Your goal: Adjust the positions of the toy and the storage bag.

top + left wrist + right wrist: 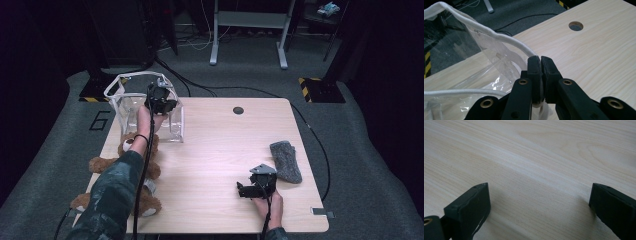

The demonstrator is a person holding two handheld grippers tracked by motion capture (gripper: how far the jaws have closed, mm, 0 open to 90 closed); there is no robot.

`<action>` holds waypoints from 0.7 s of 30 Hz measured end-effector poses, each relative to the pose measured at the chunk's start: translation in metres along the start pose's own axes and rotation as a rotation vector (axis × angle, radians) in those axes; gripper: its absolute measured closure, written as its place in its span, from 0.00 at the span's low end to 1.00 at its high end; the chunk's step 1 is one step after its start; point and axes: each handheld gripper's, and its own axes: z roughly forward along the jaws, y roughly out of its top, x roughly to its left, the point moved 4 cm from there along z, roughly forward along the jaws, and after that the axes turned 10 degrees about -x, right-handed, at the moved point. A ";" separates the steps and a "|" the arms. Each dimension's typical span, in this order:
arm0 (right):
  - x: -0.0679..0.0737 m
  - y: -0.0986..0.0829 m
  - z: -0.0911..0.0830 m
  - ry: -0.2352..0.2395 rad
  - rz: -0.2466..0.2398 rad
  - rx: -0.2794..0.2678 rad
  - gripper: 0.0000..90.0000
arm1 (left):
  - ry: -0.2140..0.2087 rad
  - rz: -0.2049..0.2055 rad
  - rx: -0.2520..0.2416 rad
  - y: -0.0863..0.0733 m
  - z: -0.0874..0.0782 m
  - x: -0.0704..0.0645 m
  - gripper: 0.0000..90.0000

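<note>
at table's far left, left tongs (540, 62) pinching clear bag (499, 47) rim, contents unclear

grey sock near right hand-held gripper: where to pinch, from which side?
Probably the sock's near end. It lies flat on the table, long axis running away from the person, just right of the right hand-held gripper, whose jaws are open over bare wood. Come from above and from its left, jaws across the narrow width. The left hand-held gripper is shut on the clear bag's rim.
</note>
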 end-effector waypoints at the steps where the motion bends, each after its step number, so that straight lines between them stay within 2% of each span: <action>1: 0.000 0.000 0.000 0.002 0.001 0.000 0.03 | -0.008 0.000 0.001 0.001 0.001 -0.002 0.96; 6: 0.000 0.000 0.000 0.000 0.000 -0.001 0.03 | -0.029 0.012 -0.008 0.004 0.004 -0.010 0.96; 7: 0.000 0.000 0.000 0.000 0.000 -0.001 0.03 | -0.062 0.021 -0.011 0.006 0.005 -0.017 0.96; 11: 0.000 0.000 0.000 0.001 -0.002 -0.001 0.03 | -0.081 0.026 -0.018 0.007 0.007 -0.025 0.95; 14: 0.000 0.000 0.000 -0.004 0.004 -0.003 0.03 | -0.090 0.003 -0.032 0.008 0.007 -0.028 0.92; 16: 0.000 0.000 0.000 -0.004 0.005 -0.003 0.03 | -0.097 -0.013 -0.034 0.010 0.004 -0.027 0.79; 17: 0.000 0.000 0.000 -0.004 0.004 -0.003 0.03 | -0.092 -0.008 -0.026 0.011 0.001 -0.024 0.69; 18: 0.000 0.000 0.000 -0.004 0.004 -0.003 0.03 | -0.086 -0.028 -0.033 0.012 -0.001 -0.022 0.61; 21: 0.000 0.000 0.000 -0.005 0.005 -0.003 0.03 | -0.062 -0.046 -0.046 0.015 -0.013 -0.011 0.46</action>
